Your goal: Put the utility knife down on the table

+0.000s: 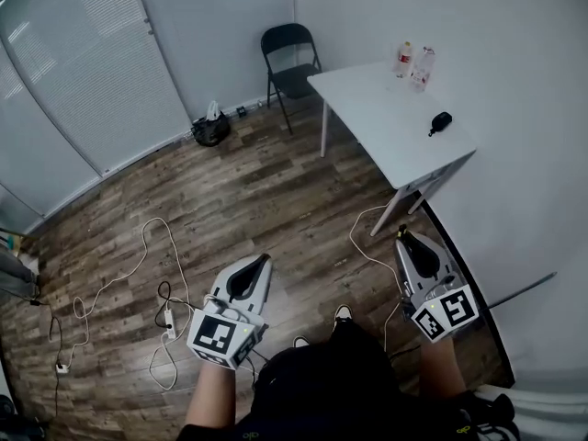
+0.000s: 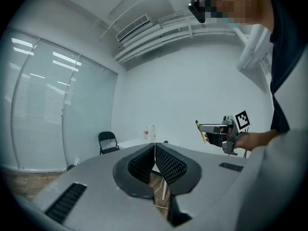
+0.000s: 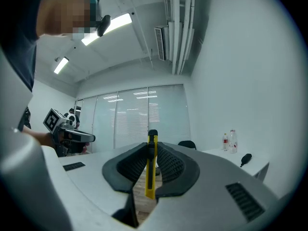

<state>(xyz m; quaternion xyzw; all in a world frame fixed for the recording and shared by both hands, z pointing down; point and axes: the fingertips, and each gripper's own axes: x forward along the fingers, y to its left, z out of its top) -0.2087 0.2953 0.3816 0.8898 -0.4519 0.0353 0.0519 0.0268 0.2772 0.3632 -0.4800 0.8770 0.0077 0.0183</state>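
A yellow utility knife (image 3: 151, 166) stands upright between the jaws of my right gripper (image 3: 152, 146), which is shut on it. Seen from the left gripper view, the same knife (image 2: 199, 132) sticks out of the right gripper (image 2: 211, 129) as a thin yellow strip. In the head view the right gripper (image 1: 402, 237) hangs over the wooden floor, short of the white table (image 1: 390, 127) at the upper right. My left gripper (image 1: 265, 260) is lower left over the floor, with its pads (image 2: 166, 163) pressed together and nothing between them.
On the table stand two bottles (image 1: 412, 62), and a small black object (image 1: 441, 121) lies near its right edge. A black folding chair (image 1: 289, 58) stands left of the table, a dark bag (image 1: 211, 130) sits by the wall, and white cables (image 1: 156, 274) trail across the floor.
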